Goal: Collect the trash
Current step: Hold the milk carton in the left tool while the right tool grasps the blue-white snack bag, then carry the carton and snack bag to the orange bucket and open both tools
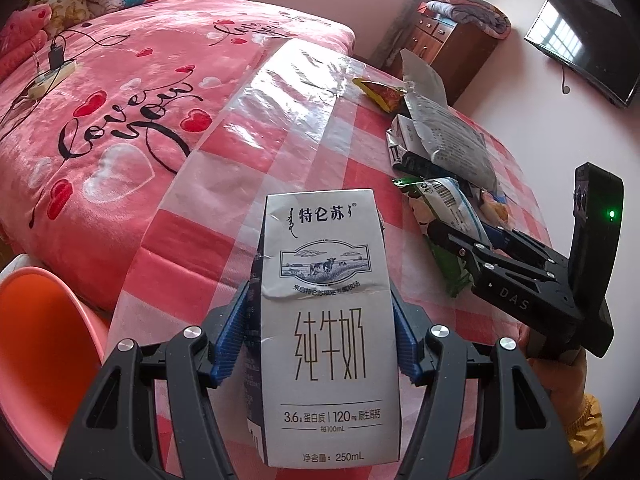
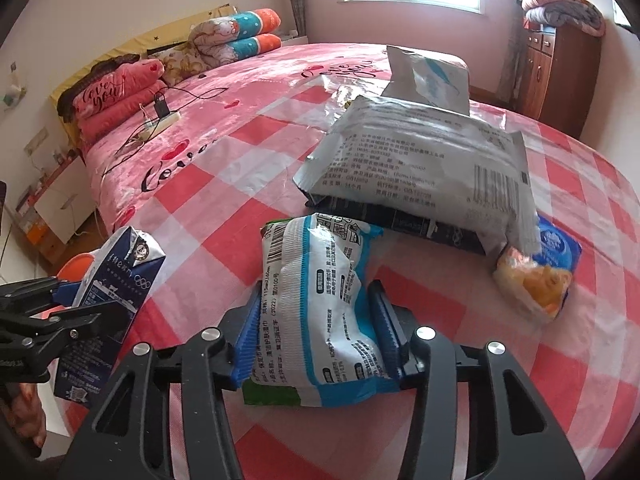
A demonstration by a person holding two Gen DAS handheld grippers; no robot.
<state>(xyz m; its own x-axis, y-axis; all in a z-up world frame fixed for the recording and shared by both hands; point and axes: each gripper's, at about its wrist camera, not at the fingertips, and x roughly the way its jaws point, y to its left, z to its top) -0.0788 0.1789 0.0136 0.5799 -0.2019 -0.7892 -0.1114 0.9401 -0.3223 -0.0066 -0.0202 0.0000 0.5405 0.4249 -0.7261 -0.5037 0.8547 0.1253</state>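
Observation:
My left gripper [image 1: 320, 332] is shut on a grey-and-white milk carton [image 1: 326, 320] and holds it upright above the table; the carton also shows in the right wrist view [image 2: 116, 280]. My right gripper [image 2: 314, 320] is shut on a white-and-blue wipes packet [image 2: 320, 304] with a green wrapper under it, low over the checked tablecloth [image 2: 520, 380]. The right gripper also shows in the left wrist view [image 1: 452, 240], on the packet [image 1: 452, 200]. More trash lies beyond: a large grey pouch [image 2: 424, 164] on a dark box, and a small orange-and-blue packet [image 2: 536, 276].
A round table with red-and-white checked cloth under clear plastic [image 1: 280, 120] stands against a pink bed [image 1: 120, 100]. A red-yellow snack wrapper [image 1: 380, 92] lies at the far edge. An orange chair [image 1: 44, 340] is at the left. A wooden cabinet [image 2: 556, 68] stands behind.

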